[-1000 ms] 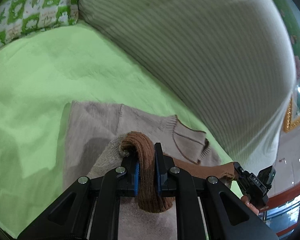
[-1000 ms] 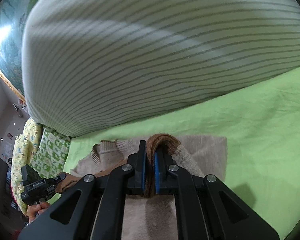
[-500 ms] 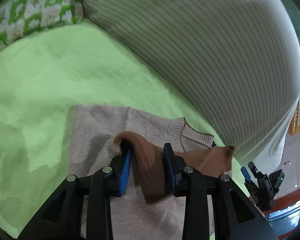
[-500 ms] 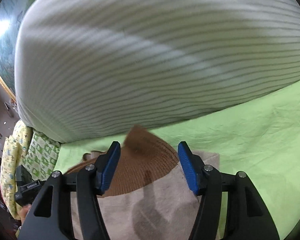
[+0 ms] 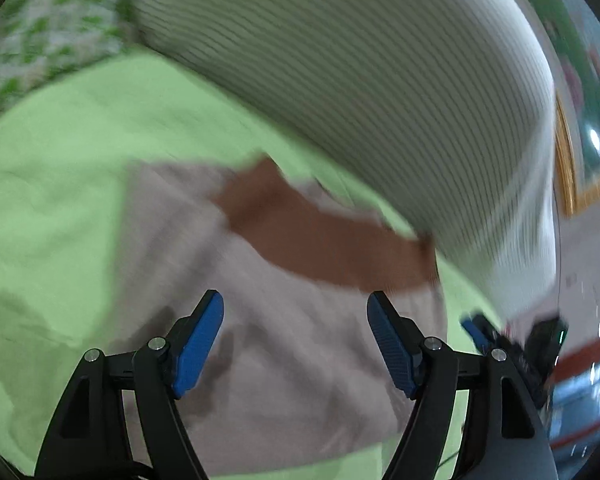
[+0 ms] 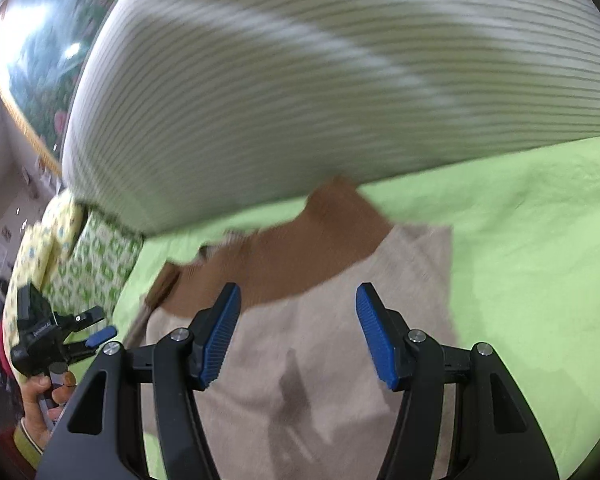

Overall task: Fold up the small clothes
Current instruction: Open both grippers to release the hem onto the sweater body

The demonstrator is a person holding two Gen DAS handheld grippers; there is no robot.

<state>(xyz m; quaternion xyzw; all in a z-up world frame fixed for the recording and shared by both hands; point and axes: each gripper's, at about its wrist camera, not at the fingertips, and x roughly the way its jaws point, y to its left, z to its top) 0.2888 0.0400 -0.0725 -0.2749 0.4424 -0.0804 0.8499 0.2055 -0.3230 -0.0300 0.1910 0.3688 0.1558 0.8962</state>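
A small beige knit sweater (image 5: 284,360) lies folded on the green sheet (image 5: 60,184), its brown ribbed hem band (image 5: 324,236) lying across the far part. My left gripper (image 5: 294,338) is open and empty above the sweater's near part. In the right wrist view the same sweater (image 6: 320,380) with the brown band (image 6: 292,264) lies flat. My right gripper (image 6: 298,334) is open and empty just above it. The left gripper (image 6: 60,336) also shows at the left edge, held by a hand. Both views are motion-blurred.
A large striped cushion (image 5: 380,92) rises right behind the sweater and also fills the top of the right wrist view (image 6: 340,80). A green-and-white patterned pillow (image 6: 92,264) lies at the left. The green sheet (image 6: 540,260) spreads to the right.
Both grippers opened and let go of the brown hem band, which dropped flat over the sweater's far part. Both grippers have pulled back from it.
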